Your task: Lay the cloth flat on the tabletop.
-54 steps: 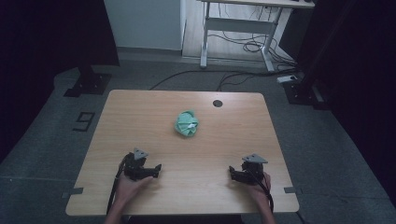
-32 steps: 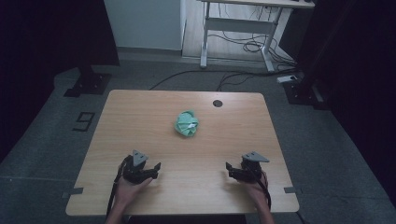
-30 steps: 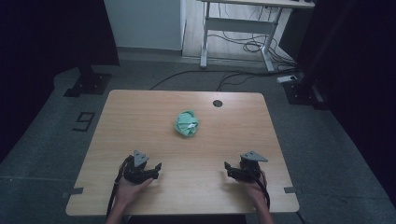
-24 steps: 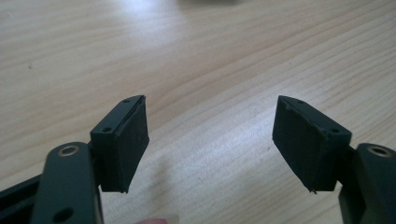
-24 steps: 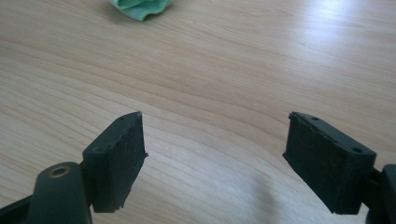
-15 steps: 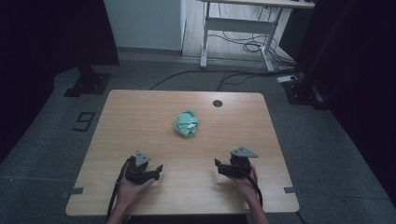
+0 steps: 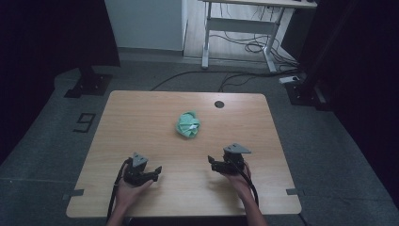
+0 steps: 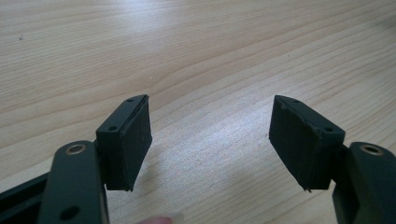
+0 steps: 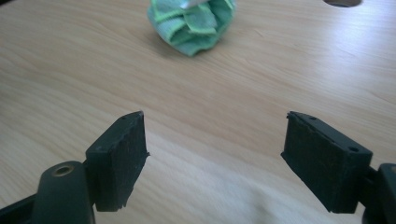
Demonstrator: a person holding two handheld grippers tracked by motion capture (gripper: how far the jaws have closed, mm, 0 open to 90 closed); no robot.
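A crumpled green cloth (image 7: 188,125) lies near the middle of the wooden table (image 7: 141,117); the right gripper view shows the cloth (image 9: 191,21) straight ahead of the jaws. My right gripper (image 7: 214,165) is held just above the table's near right part, open, pointing toward the cloth, nothing between its pads (image 9: 119,158). My left gripper (image 7: 154,172) sits at the near left, also open and empty, its pads (image 8: 128,140) over bare wood.
A round cable hole (image 7: 219,104) is set in the table's far edge, also seen as a hole (image 9: 343,2) in the right gripper view. Beyond the table stand a desk frame (image 7: 235,28) and floor cables (image 7: 244,47). Dark stands flank the table.
My right gripper has moved left and a little forward toward the cloth. The left gripper has barely shifted. The cloth has stayed in place.
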